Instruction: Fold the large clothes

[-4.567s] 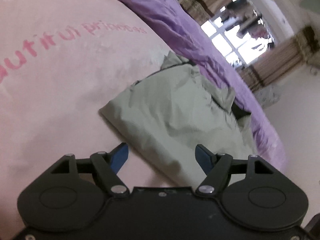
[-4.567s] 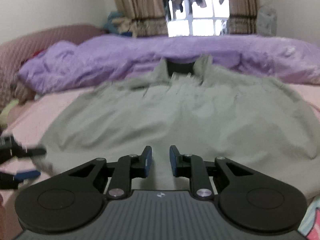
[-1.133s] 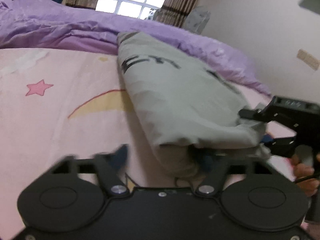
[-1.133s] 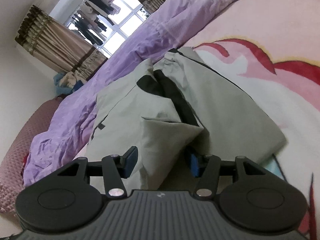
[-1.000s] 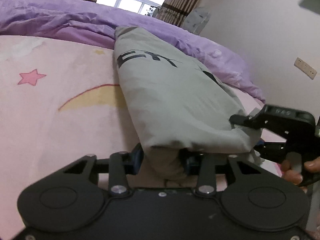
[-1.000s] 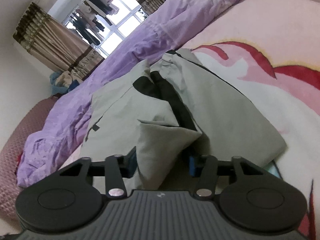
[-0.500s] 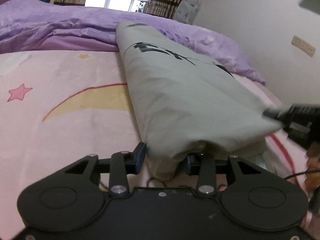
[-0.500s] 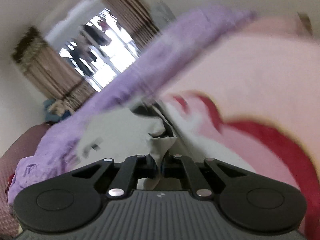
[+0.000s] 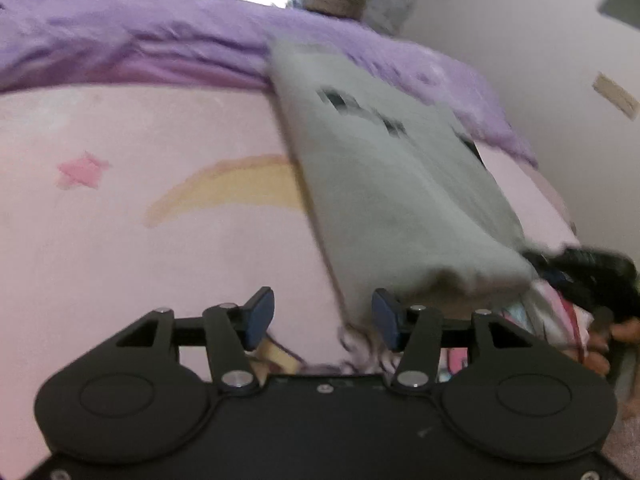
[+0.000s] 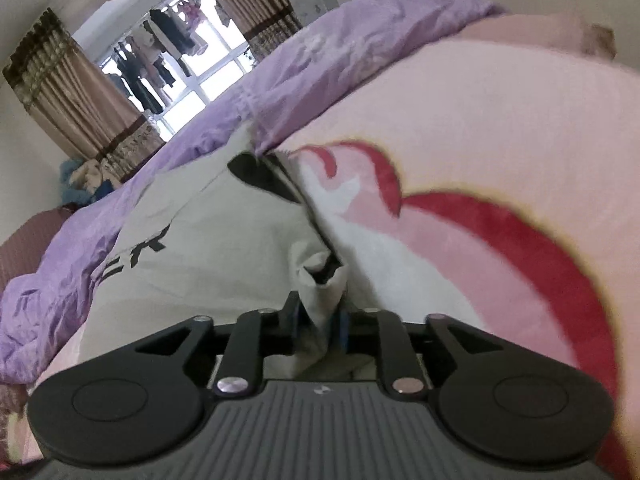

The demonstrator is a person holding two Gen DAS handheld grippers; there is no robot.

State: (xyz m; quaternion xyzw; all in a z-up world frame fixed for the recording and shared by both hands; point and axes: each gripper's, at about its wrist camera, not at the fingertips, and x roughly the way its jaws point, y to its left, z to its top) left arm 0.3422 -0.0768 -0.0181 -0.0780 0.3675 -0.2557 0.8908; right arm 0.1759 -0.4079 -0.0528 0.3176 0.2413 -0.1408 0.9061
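The folded grey garment (image 9: 404, 200) lay on the bed, on the pink blanket (image 9: 160, 264), its far end against the purple quilt (image 9: 160, 40) bunched along the bed's far edge and its near end close to the bed's near edge. Black lettering showed on its upper face.

The left claw (image 9: 323, 320) stood released, its jaws opening, its blue pads (image 9: 260, 312) apart; the near corner of the garment lay just by the right-hand pad, though blur hid whether it touched.

The right claw (image 10: 318, 320) had a bunched corner of the garment (image 10: 208, 240) between its jaws, which were opening; the cloth filled the gap and the pads appeared to press it on both sides. In the left view the right claw (image 9: 576, 268) appeared as a dark blurred shape at the garment's near right corner, with a hand (image 9: 612, 340) behind it.
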